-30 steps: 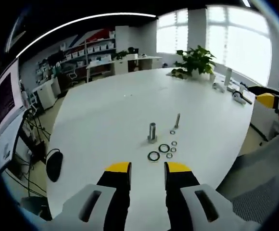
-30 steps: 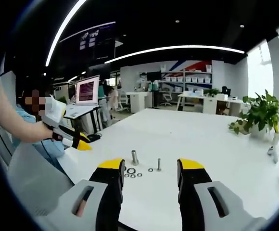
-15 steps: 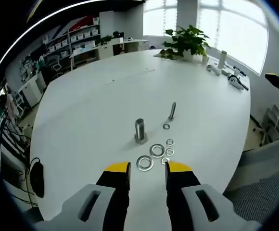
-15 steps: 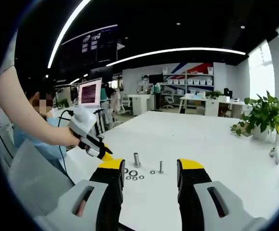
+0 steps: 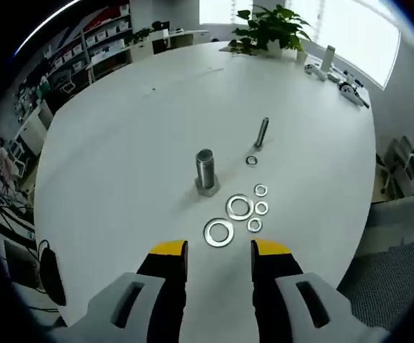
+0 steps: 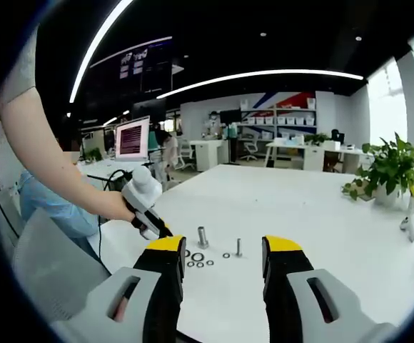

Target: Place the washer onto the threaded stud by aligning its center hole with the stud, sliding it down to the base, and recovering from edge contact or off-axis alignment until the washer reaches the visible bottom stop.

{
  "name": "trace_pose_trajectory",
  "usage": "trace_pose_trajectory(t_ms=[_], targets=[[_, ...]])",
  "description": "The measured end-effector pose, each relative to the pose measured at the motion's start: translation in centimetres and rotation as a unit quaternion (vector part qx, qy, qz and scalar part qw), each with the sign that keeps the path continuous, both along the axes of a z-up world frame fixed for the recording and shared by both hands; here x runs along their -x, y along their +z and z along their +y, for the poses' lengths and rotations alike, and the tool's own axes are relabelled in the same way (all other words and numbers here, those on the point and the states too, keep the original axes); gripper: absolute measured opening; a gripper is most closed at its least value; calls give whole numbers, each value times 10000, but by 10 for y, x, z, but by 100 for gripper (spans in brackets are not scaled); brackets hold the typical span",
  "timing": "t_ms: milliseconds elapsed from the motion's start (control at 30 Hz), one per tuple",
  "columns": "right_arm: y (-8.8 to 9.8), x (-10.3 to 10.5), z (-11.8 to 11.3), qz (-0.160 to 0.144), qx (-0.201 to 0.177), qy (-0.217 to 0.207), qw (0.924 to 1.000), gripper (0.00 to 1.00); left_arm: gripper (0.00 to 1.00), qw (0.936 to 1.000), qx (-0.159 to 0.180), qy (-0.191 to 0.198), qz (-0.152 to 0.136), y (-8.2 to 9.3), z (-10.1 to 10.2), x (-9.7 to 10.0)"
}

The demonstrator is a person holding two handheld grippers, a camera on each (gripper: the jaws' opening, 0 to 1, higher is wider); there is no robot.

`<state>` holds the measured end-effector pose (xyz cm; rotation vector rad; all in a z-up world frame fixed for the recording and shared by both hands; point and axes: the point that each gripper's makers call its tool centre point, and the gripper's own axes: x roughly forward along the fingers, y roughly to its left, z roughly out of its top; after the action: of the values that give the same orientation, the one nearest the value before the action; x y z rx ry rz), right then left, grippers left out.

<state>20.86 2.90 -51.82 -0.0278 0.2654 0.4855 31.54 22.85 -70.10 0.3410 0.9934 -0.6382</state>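
Left tool (image 5: 219, 248) jaws apart, empty, above large flat steel washer (image 5: 218, 233) near upright threaded steel stud (image 5: 205, 170) on white tabletop (image 5: 121, 157); right tool (image 6: 223, 246) apart, empty

Left view looks down near stud (image 5: 205, 170); right view low, farther

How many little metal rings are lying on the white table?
6. Two big silver washers, one nearest the left gripper's fingers and one just beyond it; three small ones beside them; one by the thin stud. None look hidden.
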Motion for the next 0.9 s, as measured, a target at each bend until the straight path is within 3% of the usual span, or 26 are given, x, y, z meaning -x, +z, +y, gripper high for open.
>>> trace_pose_trajectory(t_ms=[200, 433, 533, 700, 833, 900], targets=[[3, 0, -2, -59, -36, -34, 10000, 44, 30, 9989, -301, -216, 291, -19, -1, -3], [0, 0, -2, -10, -26, -34, 10000, 44, 31, 9970, -485, -498, 353, -27, -12, -6], [0, 0, -4, -2, -53, -66, 10000, 44, 34, 9945, -638, -614, 561, -35, -12, -4], [0, 0, -4, -13, -51, -79, 10000, 44, 32, 9928, -718, -735, 617, -35, -14, -8], [0, -1, -6, -2, -57, -100, 9999, 44, 32, 9871, -1016, -989, 748, -42, -12, -6], [0, -1, -7, 5, -65, -119, 9999, 44, 31, 9880, -948, -965, 744, -42, -16, -7]])
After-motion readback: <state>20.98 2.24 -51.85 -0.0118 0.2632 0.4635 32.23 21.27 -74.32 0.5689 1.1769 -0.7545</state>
